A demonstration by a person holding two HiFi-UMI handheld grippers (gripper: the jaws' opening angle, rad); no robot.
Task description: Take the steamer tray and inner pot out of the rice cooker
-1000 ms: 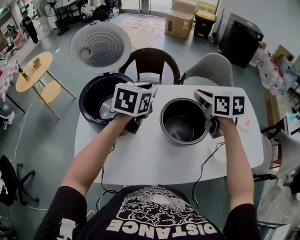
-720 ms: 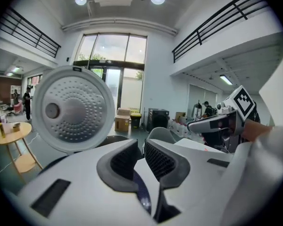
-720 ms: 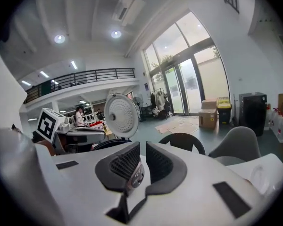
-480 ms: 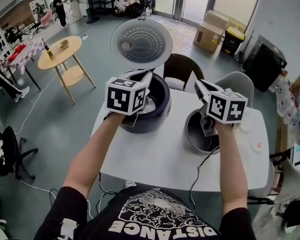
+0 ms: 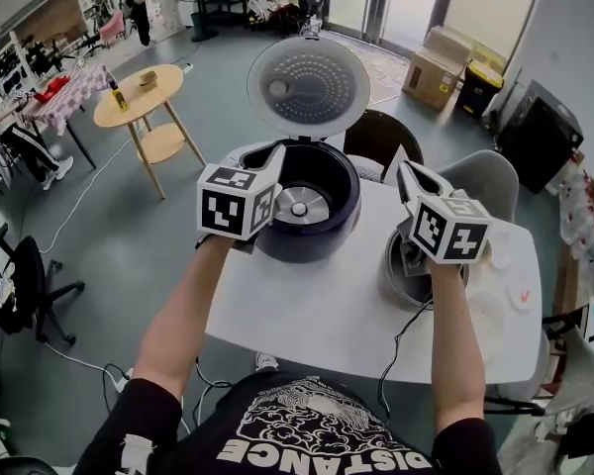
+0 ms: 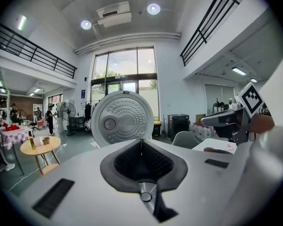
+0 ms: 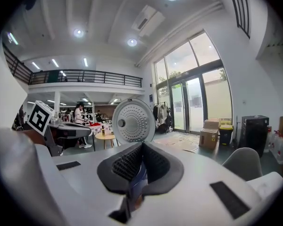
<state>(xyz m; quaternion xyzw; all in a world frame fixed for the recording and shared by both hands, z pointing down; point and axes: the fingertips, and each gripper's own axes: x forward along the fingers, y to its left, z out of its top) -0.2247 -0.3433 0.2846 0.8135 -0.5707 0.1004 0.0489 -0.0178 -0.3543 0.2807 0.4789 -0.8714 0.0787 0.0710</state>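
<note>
The rice cooker (image 5: pixel 307 228) stood at the far left of the surface (image 5: pixel 307 315) with its lid (image 5: pixel 308 85) raised fully upright, which left the cavity open. Only the bare heating plate (image 5: pixel 299 206) showed inside. The inner pot (image 5: pixel 398 268) sat upright on the surface to the right of the cooker, apart from it and partly hidden behind the right forearm. A pale round item (image 5: pixel 483 320) lay just beside the pot. It may have been the steamer tray, but this could not be confirmed. The left hand-held gripper (image 5: pixel 274 158) was held above the cooker's near rim and the right hand-held gripper (image 5: pixel 416 178) above the pot. The jaws of each had just closed fully together with nothing between them. With both grippers empty, raised and clear of every item, the removal was judged complete or nearly so.
</note>
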